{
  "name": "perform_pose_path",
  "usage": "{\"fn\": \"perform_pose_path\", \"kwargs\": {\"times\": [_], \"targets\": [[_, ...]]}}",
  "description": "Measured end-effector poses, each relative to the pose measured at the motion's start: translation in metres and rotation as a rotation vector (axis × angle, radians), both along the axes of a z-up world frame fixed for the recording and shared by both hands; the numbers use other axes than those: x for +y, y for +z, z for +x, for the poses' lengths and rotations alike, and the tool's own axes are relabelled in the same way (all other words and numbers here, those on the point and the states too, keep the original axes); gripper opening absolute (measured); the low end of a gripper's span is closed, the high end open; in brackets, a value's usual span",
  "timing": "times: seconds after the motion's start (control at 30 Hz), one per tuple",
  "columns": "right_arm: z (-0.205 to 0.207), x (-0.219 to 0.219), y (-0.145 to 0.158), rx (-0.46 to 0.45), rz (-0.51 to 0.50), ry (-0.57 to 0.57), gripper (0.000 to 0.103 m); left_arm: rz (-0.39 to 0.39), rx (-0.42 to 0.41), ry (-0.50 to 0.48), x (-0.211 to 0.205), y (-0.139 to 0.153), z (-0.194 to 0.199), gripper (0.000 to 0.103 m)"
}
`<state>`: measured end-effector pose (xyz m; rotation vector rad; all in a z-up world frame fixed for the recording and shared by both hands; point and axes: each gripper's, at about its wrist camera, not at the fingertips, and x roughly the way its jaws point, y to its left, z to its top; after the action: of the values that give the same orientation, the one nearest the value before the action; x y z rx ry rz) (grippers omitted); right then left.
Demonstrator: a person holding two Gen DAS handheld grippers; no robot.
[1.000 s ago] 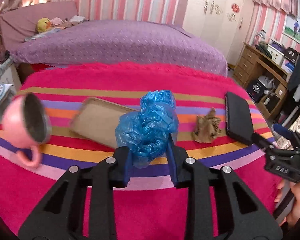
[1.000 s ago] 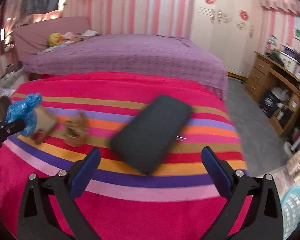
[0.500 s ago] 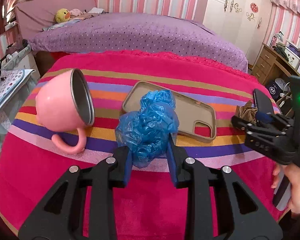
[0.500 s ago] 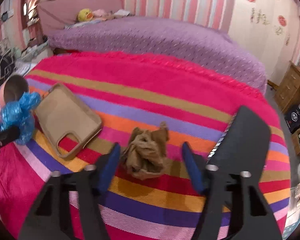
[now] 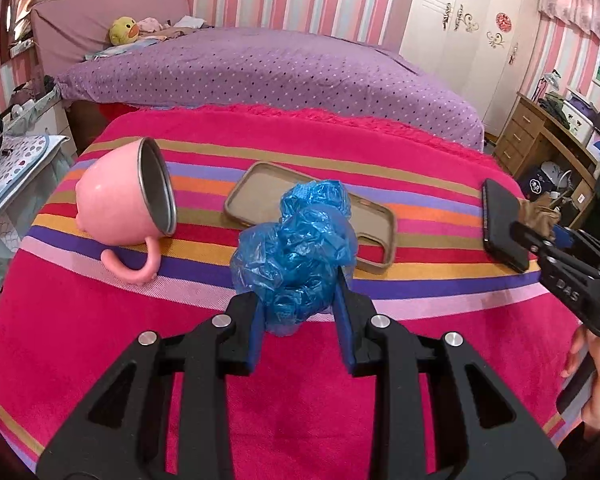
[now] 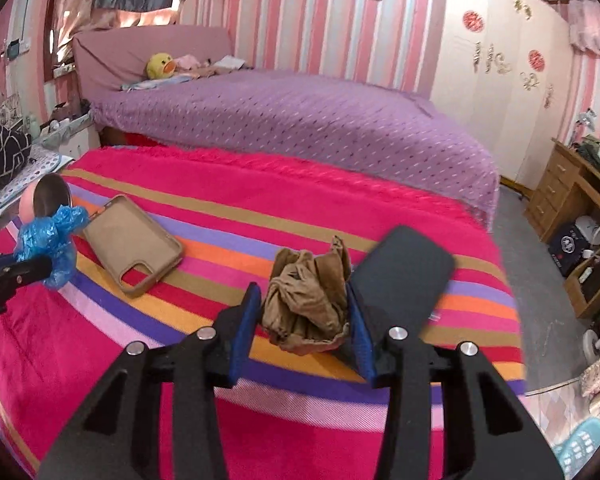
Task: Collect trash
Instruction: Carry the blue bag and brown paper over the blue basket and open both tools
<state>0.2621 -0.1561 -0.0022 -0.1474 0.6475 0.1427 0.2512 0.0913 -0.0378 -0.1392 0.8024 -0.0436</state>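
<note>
My left gripper (image 5: 300,296) is shut on a crumpled blue plastic bag (image 5: 296,240), held just above the striped pink cloth (image 5: 100,340). From the right wrist view the same blue bag (image 6: 50,240) shows at the far left, in the left gripper (image 6: 20,268). A crumpled brown paper wad (image 6: 308,308) sits between the blue pads of my right gripper (image 6: 302,294), whose jaws are closing and press on both its sides. The left wrist view catches the right gripper (image 5: 540,236) at the far right with the brown wad (image 5: 538,212) at its tip.
A pink mug (image 5: 124,204) lies on its side at the left. A tan phone case (image 5: 260,196) lies behind the blue bag. A black phone (image 6: 400,272) lies right beside the brown wad. Beyond are a purple bed (image 6: 300,120) and a wooden desk (image 6: 572,184).
The right gripper swung left from over the black phone to the brown wad and its jaws narrowed onto it. The left gripper shifted sideways, still holding the blue bag.
</note>
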Motion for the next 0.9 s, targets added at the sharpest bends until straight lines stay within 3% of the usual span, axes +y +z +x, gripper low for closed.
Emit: {"fn": "perform_pose_path", "kwargs": {"times": [0.5, 0.9], "targets": [[-0.111, -0.083, 0.014, -0.036, -0.027, -0.152, 0.043, 0.042, -0.04, -0.09, -0.067, 0.011, -0.065, 0.029], [-0.151, -0.138, 0.002, -0.055, 0.018, -0.187, 0.043, 0.076, -0.098, -0.156, -0.138, 0.011, -0.11, 0.029]]}}
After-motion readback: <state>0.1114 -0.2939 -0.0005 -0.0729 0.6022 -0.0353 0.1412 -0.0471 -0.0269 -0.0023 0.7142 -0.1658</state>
